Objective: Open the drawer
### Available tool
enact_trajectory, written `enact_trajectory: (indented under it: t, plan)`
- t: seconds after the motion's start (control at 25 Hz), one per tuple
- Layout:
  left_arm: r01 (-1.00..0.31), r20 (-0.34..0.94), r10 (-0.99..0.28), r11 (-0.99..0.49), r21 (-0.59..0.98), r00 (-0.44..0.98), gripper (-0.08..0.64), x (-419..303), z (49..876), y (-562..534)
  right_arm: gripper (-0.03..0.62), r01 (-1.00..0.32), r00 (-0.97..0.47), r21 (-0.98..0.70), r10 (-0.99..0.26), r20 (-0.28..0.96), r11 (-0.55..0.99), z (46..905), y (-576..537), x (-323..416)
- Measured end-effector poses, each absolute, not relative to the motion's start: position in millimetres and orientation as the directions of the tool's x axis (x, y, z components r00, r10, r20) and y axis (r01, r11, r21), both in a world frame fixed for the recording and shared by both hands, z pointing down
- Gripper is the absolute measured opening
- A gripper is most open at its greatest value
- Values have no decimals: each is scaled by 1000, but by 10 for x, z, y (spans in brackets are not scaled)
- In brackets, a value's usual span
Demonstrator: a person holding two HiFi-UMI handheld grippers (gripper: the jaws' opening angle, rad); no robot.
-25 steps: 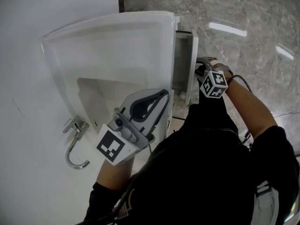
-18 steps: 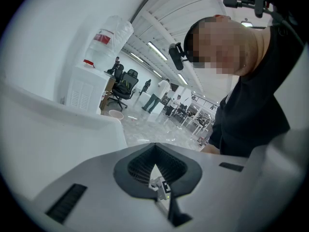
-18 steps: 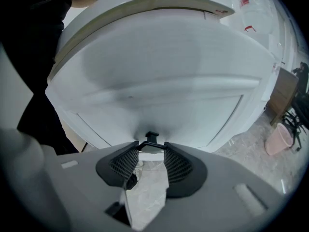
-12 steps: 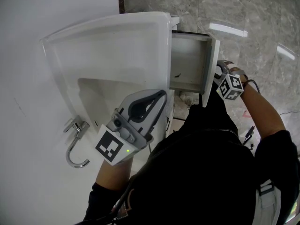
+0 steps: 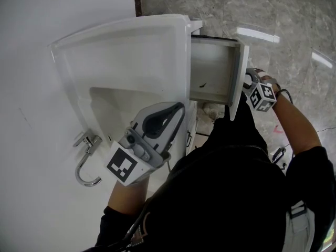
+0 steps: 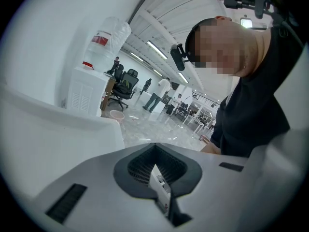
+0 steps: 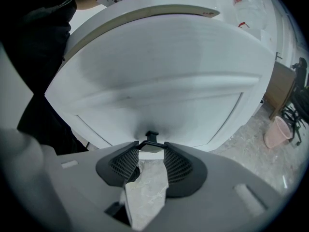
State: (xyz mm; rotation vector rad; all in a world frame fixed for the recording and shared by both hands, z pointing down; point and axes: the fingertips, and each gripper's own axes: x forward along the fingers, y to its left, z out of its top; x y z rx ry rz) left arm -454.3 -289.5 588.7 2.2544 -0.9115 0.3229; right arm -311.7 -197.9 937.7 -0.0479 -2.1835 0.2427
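white drawer [image 5: 212, 70] standing open straight ahead of the right gripper [image 7: 151, 148], smooth curved front panel close before its tips, small black handle [image 7: 151, 137] spanning the wide-set jaws, seemingly pinched at both ends, glossy marble floor [image 5: 283, 20] free below, left gripper [image 5: 177, 111] closed on nothing, above the smooth white basin [image 5: 115, 46]

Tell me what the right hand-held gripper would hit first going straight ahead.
The drawer handle sits between the jaws of the right hand-held gripper; straight on, it would most likely meet the white drawer front just behind that handle.
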Motion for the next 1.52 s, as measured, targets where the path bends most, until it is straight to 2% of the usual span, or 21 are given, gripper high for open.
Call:
enact_trajectory:
  t: [0.4, 0.84, 1.12, 1.32, 1.52]
  plan:
    - [-698, 454, -530, -523, 489, 716, -6, -4588, 5830, -2804, 158, -52, -589, -202, 133, 797, 978, 9391, -1986, -3085]
    - [-716, 410, -592, -507, 480, 694, -6, -4698, 5500, -2667, 186, -72, -540, -146, 85, 837, 987, 9145, -2090, -2893]
    - [-763, 367, -681, -472, 442, 634, -6, -4963, 5133, -2481, 180, -232, -507, -50, -77, 859, 971, 8673, -2687, -2538]
    - [-807, 330, -756, -423, 412, 565, -6, -5248, 4740, -2268, 110, -356, -530, 75, -268, 804, 931, 7910, -3326, -2550]
    - [-872, 263, -859, -335, 358, 438, -6, -5617, 4303, -1986, 42, -349, -625, 194, -382, 681, 917, 6905, -3847, -3096]
